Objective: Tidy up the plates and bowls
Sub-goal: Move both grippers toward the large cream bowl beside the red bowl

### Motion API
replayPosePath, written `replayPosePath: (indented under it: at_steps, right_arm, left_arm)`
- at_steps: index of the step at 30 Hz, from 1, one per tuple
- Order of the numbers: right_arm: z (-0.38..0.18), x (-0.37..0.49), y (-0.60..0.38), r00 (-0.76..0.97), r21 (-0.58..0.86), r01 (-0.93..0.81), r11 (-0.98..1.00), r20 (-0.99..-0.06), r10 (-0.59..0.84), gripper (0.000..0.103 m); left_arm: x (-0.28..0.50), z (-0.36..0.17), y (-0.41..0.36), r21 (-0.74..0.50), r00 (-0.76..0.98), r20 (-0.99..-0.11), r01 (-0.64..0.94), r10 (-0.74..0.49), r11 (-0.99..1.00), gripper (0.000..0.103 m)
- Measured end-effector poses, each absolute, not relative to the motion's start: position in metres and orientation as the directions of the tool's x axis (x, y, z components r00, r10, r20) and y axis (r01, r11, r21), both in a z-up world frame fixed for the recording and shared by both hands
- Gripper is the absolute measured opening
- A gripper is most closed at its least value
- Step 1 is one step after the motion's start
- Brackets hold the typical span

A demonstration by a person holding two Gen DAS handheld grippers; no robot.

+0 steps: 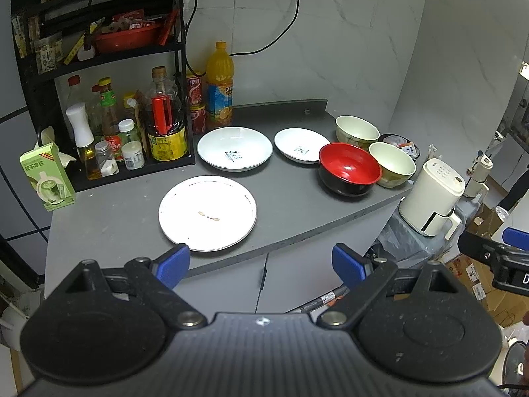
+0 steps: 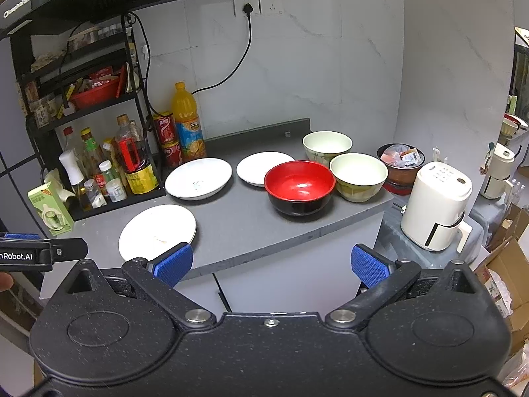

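- Broadly, the grey matte countertop (image 1: 284, 198) carries all the dishes; places below are given relative to the red bowl.
- Left gripper (image 1: 261, 264) tilts downward in front of the counter edge, well short of the red bowl, its blue ribbed pads spread wide and released, with nothing between them.
- Right gripper (image 2: 271, 263) is tilted down the same way, jaws likewise spread and empty.
- Flat white plate (image 1: 207, 213), round with a raised rim, lies well left of the red bowl, nearest the counter's front edge.
- Deep white plate (image 1: 234, 148), glossy with a dark script mark, sits left of the red bowl and further back.
- Small white plate (image 1: 301, 145) lies just behind-left of the red bowl.
- Red bowl (image 1: 349, 168), glossy red inside and black outside, stands upright.
- Cream bowl (image 1: 391, 163) touches the red bowl's right side; a second cream bowl (image 1: 357, 129) stands just behind.
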State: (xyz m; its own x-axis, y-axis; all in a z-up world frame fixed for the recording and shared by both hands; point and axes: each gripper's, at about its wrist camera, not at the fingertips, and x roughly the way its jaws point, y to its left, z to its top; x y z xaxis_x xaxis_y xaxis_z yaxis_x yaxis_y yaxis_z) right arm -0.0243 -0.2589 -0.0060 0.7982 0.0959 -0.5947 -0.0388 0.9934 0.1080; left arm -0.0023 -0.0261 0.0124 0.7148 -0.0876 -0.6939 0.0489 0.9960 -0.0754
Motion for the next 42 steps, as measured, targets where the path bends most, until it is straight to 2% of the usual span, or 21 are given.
replayPosePath:
  at_steps: [14,24,42]
  right_arm:
    - [-0.011,0.016,-0.267,0.802,0.111,-0.002,0.994,-0.593,0.068,0.103]
    - [-0.02,0.061,-0.273,0.79,0.118,0.08,0.99,-0.613,0.009,0.103]
    - [-0.036,0.153,-0.265,0.766,0.133,0.187,0.973,-0.64,-0.06,0.103]
  left_arm:
    - [0.04,0.004,-0.041,-0.078,0.699,-0.706,0.082,-0.113,0.994,0.092]
    - [0.105,-0.006,-0.052,-0.11,0.679,-0.716,0.12,-0.163,0.987,0.092]
    - [0.227,-0.03,-0.047,-0.089,0.64,-0.75,0.15,-0.165,0.985,0.092]
